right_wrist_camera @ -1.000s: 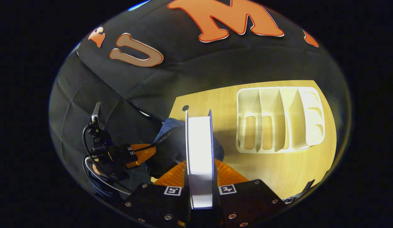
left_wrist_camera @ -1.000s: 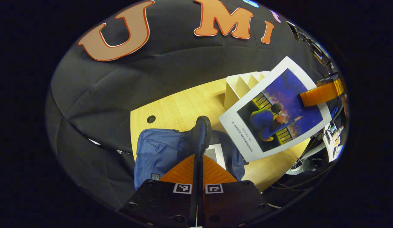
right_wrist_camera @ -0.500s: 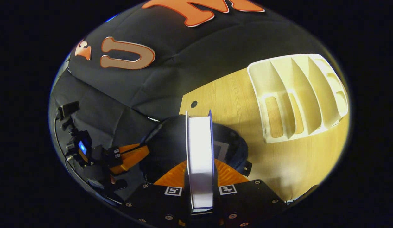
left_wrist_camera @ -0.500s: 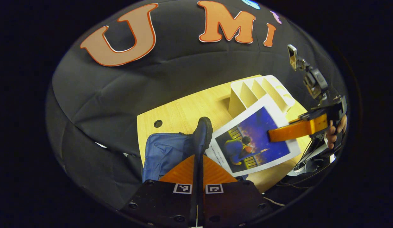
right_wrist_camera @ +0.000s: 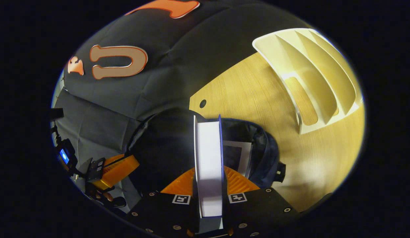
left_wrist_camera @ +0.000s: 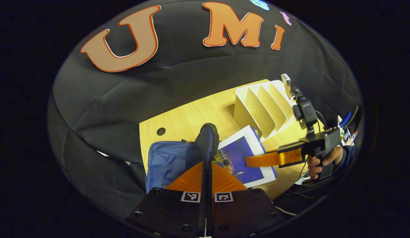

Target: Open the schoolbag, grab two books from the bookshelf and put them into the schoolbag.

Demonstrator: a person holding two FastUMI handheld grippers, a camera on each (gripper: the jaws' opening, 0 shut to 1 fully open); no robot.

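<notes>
Though blurred, print on book (left_wrist_camera: pixel 238 153)

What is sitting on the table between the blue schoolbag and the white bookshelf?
In the right gripper view, nothing: only bare wooden table lies between the schoolbag and the bookshelf. The book in the right gripper hangs over the bag's mouth.

The left gripper view looks down and forward from above the near edge of the wooden table (left_wrist_camera: pixel 191 115), close over the blue schoolbag (left_wrist_camera: pixel 168 160), facing the booth's cloth wall, with the bookshelf (left_wrist_camera: pixel 261 107) farther off to its right. The right gripper view sits nearer, tilted, looking steeply down into the schoolbag's (right_wrist_camera: pixel 261 148) open mouth, with the bookshelf (right_wrist_camera: pixel 310 79) at upper right. Both views share the schoolbag, the table (right_wrist_camera: pixel 257 96) and the bookshelf.
</notes>
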